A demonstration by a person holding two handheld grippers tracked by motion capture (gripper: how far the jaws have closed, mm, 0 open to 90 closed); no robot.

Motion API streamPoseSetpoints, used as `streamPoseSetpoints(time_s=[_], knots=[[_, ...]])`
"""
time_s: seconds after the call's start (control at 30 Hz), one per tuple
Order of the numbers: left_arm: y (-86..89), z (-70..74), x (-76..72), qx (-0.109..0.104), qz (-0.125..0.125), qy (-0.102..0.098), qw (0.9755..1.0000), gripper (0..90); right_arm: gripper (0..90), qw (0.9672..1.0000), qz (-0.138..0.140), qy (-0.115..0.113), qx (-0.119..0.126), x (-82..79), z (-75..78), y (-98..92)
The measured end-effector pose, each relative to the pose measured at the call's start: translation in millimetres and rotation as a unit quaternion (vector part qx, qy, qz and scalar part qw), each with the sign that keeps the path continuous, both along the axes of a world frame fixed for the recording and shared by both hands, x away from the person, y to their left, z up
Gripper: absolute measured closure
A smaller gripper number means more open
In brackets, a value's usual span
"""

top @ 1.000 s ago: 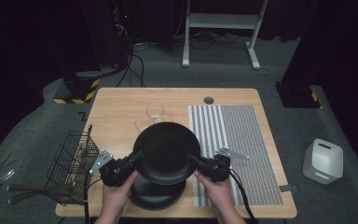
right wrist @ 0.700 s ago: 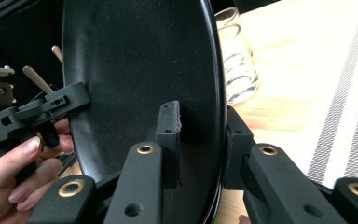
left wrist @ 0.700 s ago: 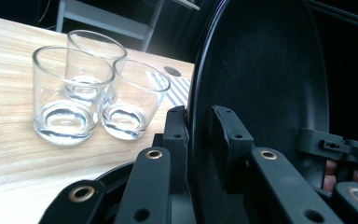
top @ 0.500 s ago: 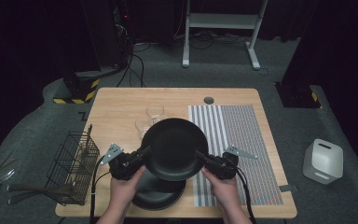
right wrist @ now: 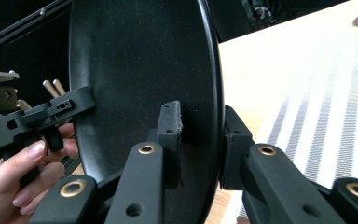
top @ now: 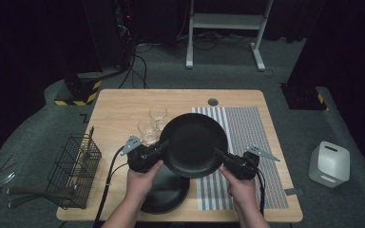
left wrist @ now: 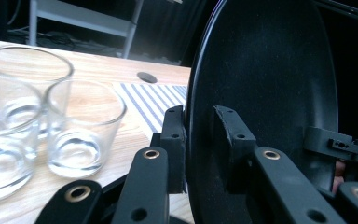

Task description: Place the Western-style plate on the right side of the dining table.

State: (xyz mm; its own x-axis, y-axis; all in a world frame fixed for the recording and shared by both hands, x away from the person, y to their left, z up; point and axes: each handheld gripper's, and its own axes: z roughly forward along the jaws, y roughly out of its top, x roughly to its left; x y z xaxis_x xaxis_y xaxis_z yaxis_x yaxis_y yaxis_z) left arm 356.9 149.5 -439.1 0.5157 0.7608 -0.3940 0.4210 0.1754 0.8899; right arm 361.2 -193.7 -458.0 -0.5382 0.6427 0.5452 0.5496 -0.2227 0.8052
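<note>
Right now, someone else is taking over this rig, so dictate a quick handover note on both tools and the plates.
Left tool: clamped on the left rim of the plate.
Right tool: clamped on its right rim.
The plate is lifted off the table, partly over the mat. A second plate lies at the near edge. Two glasses stand just left of the held plate.
Done: plate picked up.
Left: set it down, probably on the mat; watch the glasses.
</note>
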Motion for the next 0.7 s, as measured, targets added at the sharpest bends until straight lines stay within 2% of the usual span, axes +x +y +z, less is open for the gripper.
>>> streamPoseSetpoints(time_s=[0.17,0.27,0.7], knots=[[-13.6,-0.6,9.2,-0.003,-0.015,0.003,0.9999,74.4,74.2,1.0,-0.003,0.002,0.005,1.0,1.8,-10.7],[-19.8,-1.3,13.4,-0.007,-0.02,0.005,0.9998,74.1,74.3,1.0,-0.01,-0.001,0.0,1.0,3.8,-19.5],[-36.5,-3.4,30.8,-0.012,-0.037,0.014,0.9991,73.4,76.4,0.9996,-0.024,0.001,0.013,3.5,3.1,-36.3]])
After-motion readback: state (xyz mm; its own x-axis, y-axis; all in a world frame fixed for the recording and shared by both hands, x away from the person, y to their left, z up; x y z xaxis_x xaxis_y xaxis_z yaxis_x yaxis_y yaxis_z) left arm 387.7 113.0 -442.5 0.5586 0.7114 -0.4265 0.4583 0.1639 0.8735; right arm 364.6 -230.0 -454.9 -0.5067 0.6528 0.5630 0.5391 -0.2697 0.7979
